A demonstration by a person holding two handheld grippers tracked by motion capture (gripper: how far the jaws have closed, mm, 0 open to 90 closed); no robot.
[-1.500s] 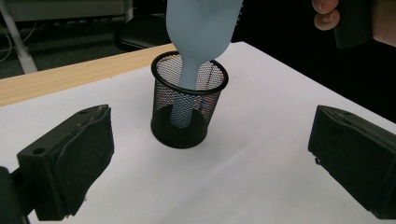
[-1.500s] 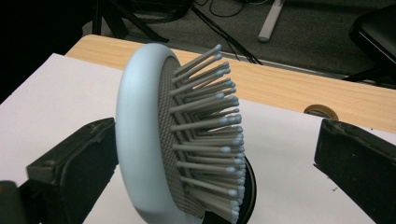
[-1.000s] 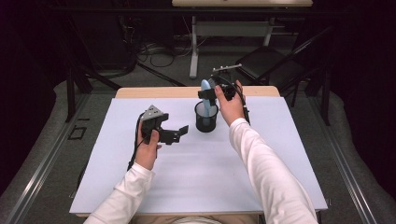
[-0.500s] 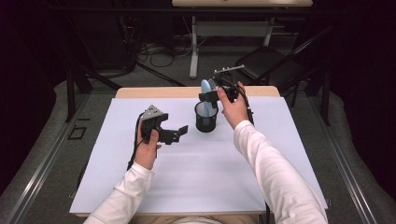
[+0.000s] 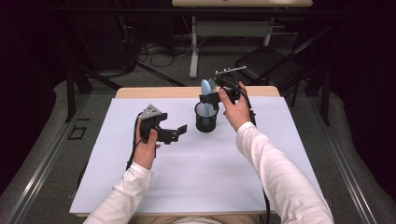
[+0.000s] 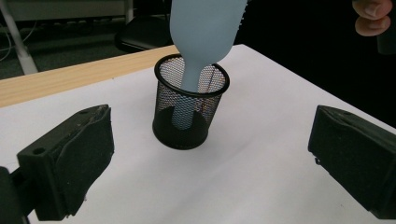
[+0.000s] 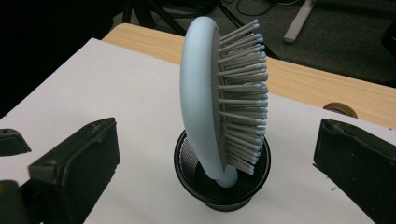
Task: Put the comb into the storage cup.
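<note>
Now the pale blue hairbrush (image 7: 219, 112) stands handle-down in the black mesh cup (image 6: 190, 105), head leaning on the rim, so the cup carries its weight. Right tool (image 5: 215, 97), jaws wide, sits just above the brush head, gripping nothing; likely a release. Left tool (image 5: 175, 134) rests on the white tabletop (image 5: 196, 177), jaws wide, aimed at the cup, near but apart, perhaps ready to steady it

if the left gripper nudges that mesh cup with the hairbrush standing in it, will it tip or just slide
Probably tips fairly easily: the hairbrush stands handle-down, its wide bristled head well above the mesh cup rim, so the load looks top-heavy. The cup is open wire mesh, likely light, and sits on smooth white table cover, so a low push may slide it. The brush leans on the rim and could shift.
</note>
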